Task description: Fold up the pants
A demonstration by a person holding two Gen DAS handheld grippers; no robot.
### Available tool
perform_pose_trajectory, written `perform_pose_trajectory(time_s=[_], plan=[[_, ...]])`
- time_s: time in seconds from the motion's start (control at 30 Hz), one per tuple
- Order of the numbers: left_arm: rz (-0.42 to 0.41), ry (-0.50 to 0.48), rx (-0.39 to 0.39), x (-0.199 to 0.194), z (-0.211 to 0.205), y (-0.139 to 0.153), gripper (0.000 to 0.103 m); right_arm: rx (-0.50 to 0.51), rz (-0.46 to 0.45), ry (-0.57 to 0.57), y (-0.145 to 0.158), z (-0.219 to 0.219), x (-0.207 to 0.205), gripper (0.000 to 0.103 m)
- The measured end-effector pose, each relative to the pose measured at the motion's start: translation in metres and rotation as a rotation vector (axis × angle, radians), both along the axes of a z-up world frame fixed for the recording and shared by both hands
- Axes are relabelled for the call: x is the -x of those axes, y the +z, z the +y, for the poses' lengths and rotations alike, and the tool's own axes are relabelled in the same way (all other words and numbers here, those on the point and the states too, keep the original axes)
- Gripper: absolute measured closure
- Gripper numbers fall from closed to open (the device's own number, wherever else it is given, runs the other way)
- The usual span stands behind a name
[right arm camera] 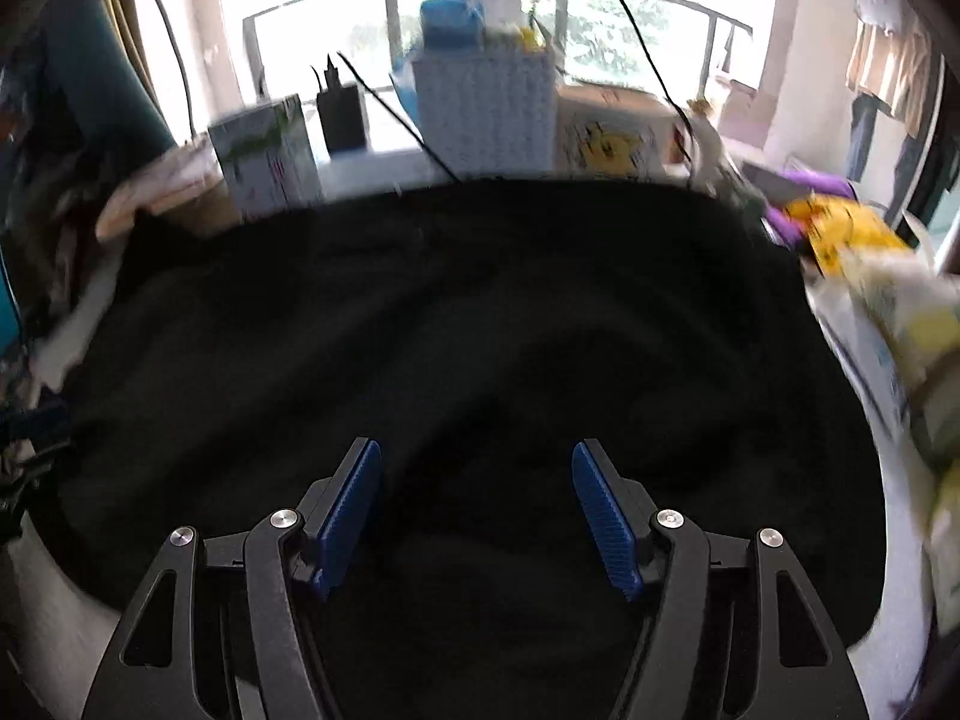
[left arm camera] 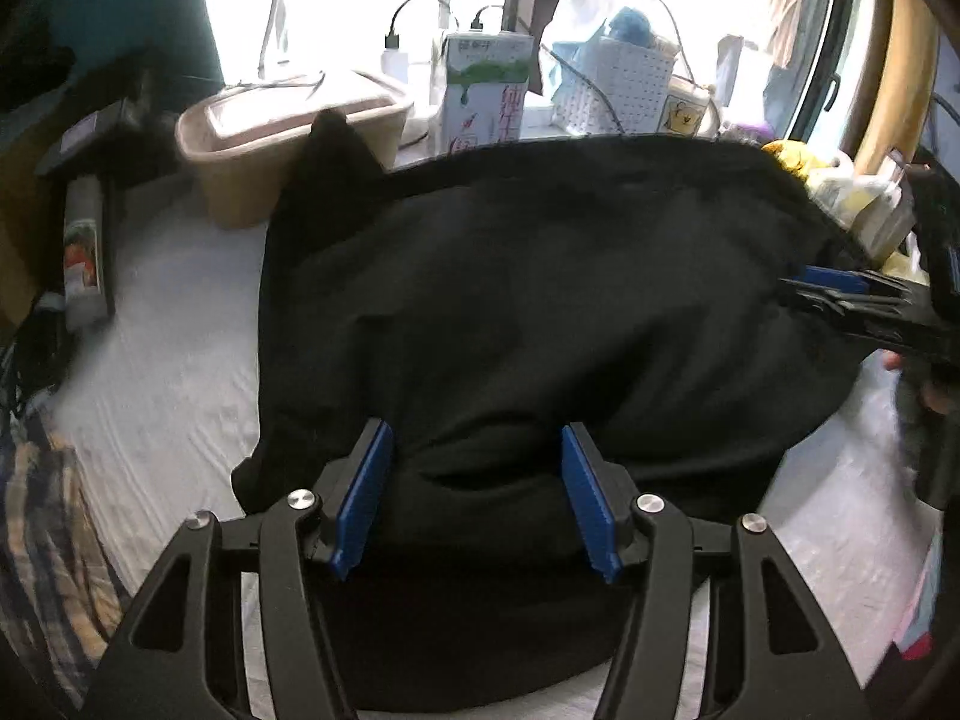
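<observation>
Pants (left arm camera: 528, 312) lay as a black, rumpled, partly folded heap on the white sheet (left arm camera: 180, 312), further folds apparently remaining, while left gripper (left arm camera: 477, 498) and right gripper (right arm camera: 477, 516) hovered wide and empty.

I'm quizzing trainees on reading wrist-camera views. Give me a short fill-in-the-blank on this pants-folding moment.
1. The pants lying on the white sheet are ____ in colour.
2. The pads of the left gripper are ____ in colour.
3. The jaws of the right gripper stand ____, with nothing clamped between them.
4. The beige tub sits at the pants' far-____ corner in the left wrist view.

Missing words: black; blue; open; left
</observation>
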State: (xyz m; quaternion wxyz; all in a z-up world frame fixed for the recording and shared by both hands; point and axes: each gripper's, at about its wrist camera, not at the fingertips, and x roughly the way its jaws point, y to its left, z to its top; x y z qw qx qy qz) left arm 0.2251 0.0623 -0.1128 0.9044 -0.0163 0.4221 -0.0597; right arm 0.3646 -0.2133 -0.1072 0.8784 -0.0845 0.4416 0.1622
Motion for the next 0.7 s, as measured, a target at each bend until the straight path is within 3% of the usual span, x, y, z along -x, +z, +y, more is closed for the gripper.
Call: perform_pose_trajectory(time_s=[0.13,0.47,0.7], plan=[[0.003,-0.008,-0.033,0.002,-0.001,-0.002,0.045,0.059,-0.027,0.029,-0.005,-0.014,0.026,0.029],[0.039,0.027,-0.096,0.019,0.010,-0.002,0.044,0.070,-0.026,0.007,-0.003,-0.054,0.057,0.024],[-0.030,0.099,0.008,0.032,0.028,0.033,0.044,0.010,-0.030,-0.066,0.019,-0.082,0.073,0.023]])
